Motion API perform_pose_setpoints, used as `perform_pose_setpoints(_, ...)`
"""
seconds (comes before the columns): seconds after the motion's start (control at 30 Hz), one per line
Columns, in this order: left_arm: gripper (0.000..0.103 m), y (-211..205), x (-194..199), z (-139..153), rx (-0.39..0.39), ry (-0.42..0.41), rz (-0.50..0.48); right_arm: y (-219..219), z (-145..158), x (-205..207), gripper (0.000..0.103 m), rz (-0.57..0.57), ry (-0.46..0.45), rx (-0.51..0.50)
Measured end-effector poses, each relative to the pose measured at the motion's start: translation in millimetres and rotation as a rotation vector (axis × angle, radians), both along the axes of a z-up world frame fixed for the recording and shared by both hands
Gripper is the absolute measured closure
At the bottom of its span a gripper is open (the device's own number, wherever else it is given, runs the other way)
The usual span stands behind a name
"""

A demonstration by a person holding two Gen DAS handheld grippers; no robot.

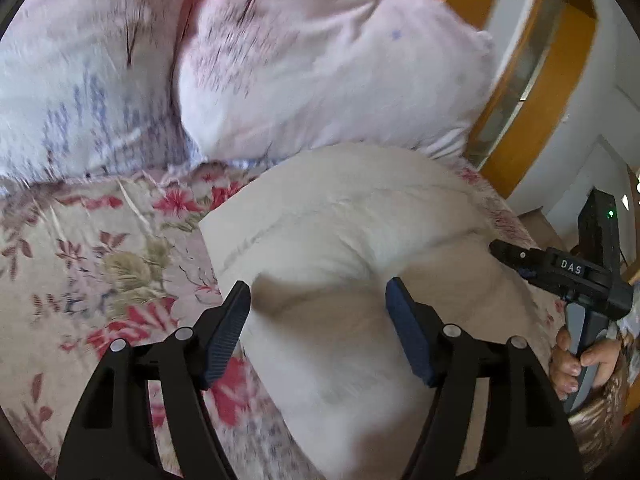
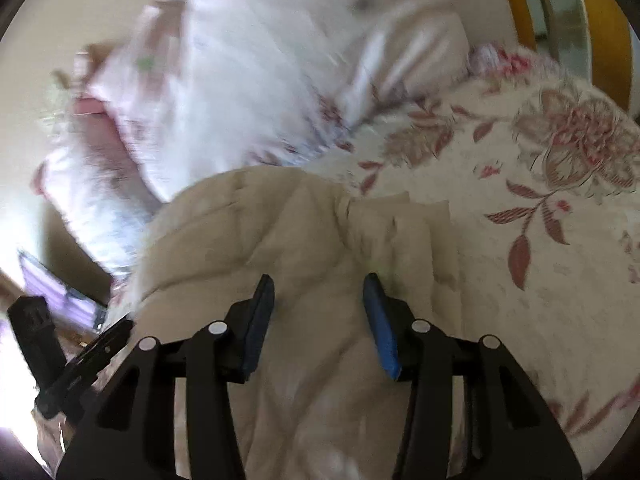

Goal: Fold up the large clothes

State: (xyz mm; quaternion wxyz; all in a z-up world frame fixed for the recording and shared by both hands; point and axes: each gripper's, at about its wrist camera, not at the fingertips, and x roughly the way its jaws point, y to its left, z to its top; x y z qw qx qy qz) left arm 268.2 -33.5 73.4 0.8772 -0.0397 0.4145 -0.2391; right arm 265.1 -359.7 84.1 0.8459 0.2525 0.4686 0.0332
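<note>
left wrist view: my left gripper (image 1: 318,300) hangs over the cream garment (image 1: 352,240), its blue fingers (image 1: 228,328) spread wide with nothing between them but loose cloth below; i can't tell whether they touch it. the garment lies bunched on the flowered bedspread (image 1: 100,264), toward the bed's right edge, with its far end just below the pale pillows (image 1: 320,72) at the head of the bed. at the right edge of this view i see my right hand (image 1: 580,360) wrapped around the handle of the other tool.

in the right wrist view my right gripper (image 2: 320,296) is likewise parted wide over the garment (image 2: 280,240), holding nothing. folded layers of the cloth sit just beyond its right finger, bedspread (image 2: 540,200) bare to the right. the pillows (image 2: 240,60) are blurred.
</note>
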Motion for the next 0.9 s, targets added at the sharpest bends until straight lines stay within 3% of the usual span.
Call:
perform_pose_setpoints(0.1,0.032,-1,-35,15,-0.004,-0.062,-0.058,4,17,-34,0.054,0.043,-0.062,0.019)
perform_pose_setpoints(0.23,0.032,-22,-72,16,0.059,-0.098,-0.139,12,17,-59,0.054,0.076,-0.061,0.026)
perform_pose_setpoints(0.33,0.031,-35,-69,-5,0.131,-0.052,-0.141,21,-8,-55,0.055,0.077,0.037,-0.041)
perform_pose_setpoints(0.43,0.031,-38,-67,-22,0.169,-0.051,-0.12,22,-22,-49,0.055,0.074,0.051,-0.047)
perform_pose_setpoints(0.6,0.031,-47,-75,-26,0.231,-0.102,-0.103,18,-30,-44,0.055,0.065,0.061,-0.036)
perform_pose_setpoints(0.9,0.025,-37,-105,-11,0.234,-0.156,-0.045,30,7,-108,0.049,0.132,-0.102,-0.125)
